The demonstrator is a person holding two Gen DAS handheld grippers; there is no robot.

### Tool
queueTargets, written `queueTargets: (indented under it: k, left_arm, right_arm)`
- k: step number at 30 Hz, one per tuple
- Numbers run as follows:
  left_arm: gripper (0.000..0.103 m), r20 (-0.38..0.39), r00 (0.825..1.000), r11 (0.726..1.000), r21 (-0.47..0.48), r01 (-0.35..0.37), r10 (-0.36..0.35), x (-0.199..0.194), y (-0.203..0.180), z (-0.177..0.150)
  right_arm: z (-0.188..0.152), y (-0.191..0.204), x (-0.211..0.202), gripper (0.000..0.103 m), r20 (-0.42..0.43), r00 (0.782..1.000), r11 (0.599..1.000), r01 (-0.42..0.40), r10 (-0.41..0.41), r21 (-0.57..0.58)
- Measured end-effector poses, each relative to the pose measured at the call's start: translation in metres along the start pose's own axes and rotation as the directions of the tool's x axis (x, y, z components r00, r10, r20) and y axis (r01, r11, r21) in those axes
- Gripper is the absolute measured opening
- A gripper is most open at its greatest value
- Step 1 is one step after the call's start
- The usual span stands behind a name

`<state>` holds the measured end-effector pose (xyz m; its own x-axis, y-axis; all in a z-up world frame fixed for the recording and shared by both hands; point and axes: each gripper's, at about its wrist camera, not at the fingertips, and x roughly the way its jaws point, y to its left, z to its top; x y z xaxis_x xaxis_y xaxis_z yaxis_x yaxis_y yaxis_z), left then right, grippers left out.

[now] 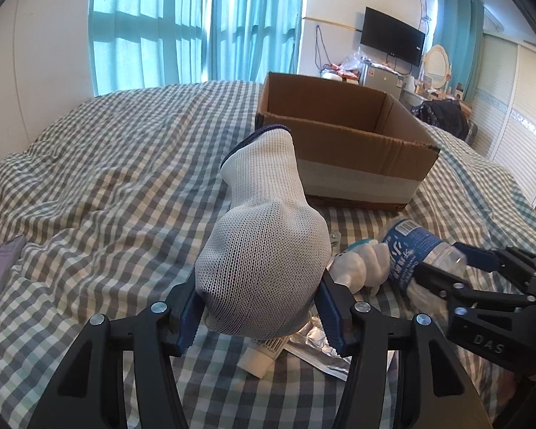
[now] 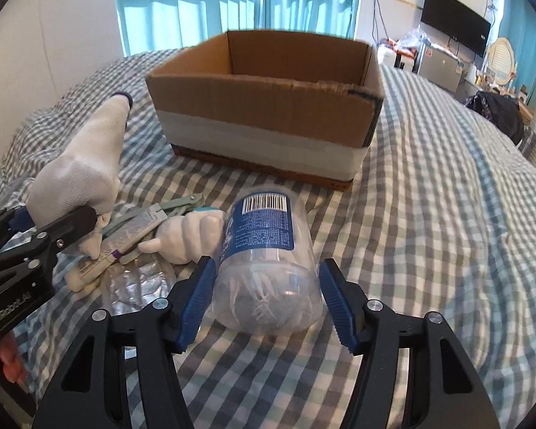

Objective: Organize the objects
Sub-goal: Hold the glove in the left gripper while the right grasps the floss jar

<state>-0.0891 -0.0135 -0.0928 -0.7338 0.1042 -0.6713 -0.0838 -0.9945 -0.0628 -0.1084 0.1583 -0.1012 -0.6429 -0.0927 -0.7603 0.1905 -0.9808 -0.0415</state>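
My left gripper is shut on a white knit glove and holds it raised over the checked bed; the glove also shows in the right wrist view. My right gripper is closed around a clear plastic bottle with a blue label, which lies on its side; both pads touch it. The bottle also shows in the left wrist view. An open cardboard box stands on the bed just beyond both grippers and looks empty. It also shows in the left wrist view.
Between the grippers lie a white figurine-like object, a white tube, foil packets and a flat grey-green item. A purple-grey object lies at the bed's left edge. A TV and cluttered dresser stand behind.
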Motion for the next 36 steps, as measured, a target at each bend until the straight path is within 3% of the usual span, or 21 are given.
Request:
queueTargets:
  k: [11, 12, 13, 14, 18, 22, 23, 25, 26, 31, 36]
  left_arm:
    - [0.057, 0.089, 0.996, 1.000, 0.021, 0.015, -0.017, -0.032, -0.018, 0.026]
    - [0.057, 0.097, 0.995, 1.000, 0.026, 0.016, -0.018, -0.034, -0.020, 0.030]
    - [0.057, 0.102, 0.995, 0.999, 0.029, 0.018, -0.021, -0.035, -0.021, 0.032]
    - [0.057, 0.107, 0.994, 0.999, 0.031, 0.024, -0.027, -0.037, -0.023, 0.035]
    - [0.057, 0.117, 0.992, 0.999, 0.036, 0.040, -0.044, -0.038, -0.027, 0.040]
    - [0.057, 0.089, 0.995, 0.998, 0.045, 0.037, -0.041, -0.029, -0.024, 0.030]
    - [0.057, 0.076, 0.996, 0.998, 0.045, 0.033, -0.036, -0.025, -0.023, 0.027]
    - [0.057, 0.050, 0.998, 0.999, 0.042, 0.025, -0.027, -0.018, -0.020, 0.020]
    - [0.057, 0.041, 0.999, 0.999, 0.039, 0.023, -0.025, -0.016, -0.018, 0.017]
    - [0.057, 0.008, 1.000, 1.000, 0.015, 0.009, -0.009, -0.005, -0.006, 0.008]
    - [0.057, -0.009, 1.000, 1.000, 0.000, -0.003, 0.003, 0.002, 0.004, 0.004]
  right_arm:
    - [0.020, -0.003, -0.065, 0.055, 0.149, 0.989, 1.000, 0.009, -0.008, -0.005]
    - [0.018, -0.001, -0.070, 0.044, 0.160, 0.987, 1.000, 0.011, -0.009, -0.009]
    - [0.020, 0.000, -0.074, 0.013, 0.169, 0.986, 1.000, 0.012, -0.008, -0.020]
    - [0.023, 0.001, -0.077, 0.004, 0.175, 0.985, 0.999, 0.022, -0.016, -0.032]
    - [0.029, 0.004, -0.072, 0.003, 0.143, 0.989, 0.997, 0.038, -0.029, -0.060]
    - [0.016, -0.005, -0.066, 0.003, 0.115, 0.993, 1.000, -0.010, 0.012, -0.015]
    - [0.013, -0.006, -0.063, 0.008, 0.105, 0.994, 1.000, -0.016, 0.017, -0.008]
    - [0.007, -0.007, -0.055, 0.049, 0.087, 0.996, 1.000, -0.022, 0.022, 0.005]
    - [0.005, -0.007, -0.051, 0.079, 0.084, 0.996, 1.000, -0.025, 0.023, 0.014]
    - [0.001, -0.002, -0.027, 0.083, 0.045, 0.997, 0.998, -0.061, 0.061, 0.000]
    - [-0.003, 0.004, 0.009, 0.083, -0.033, 0.999, 0.999, -0.044, 0.043, -0.030]
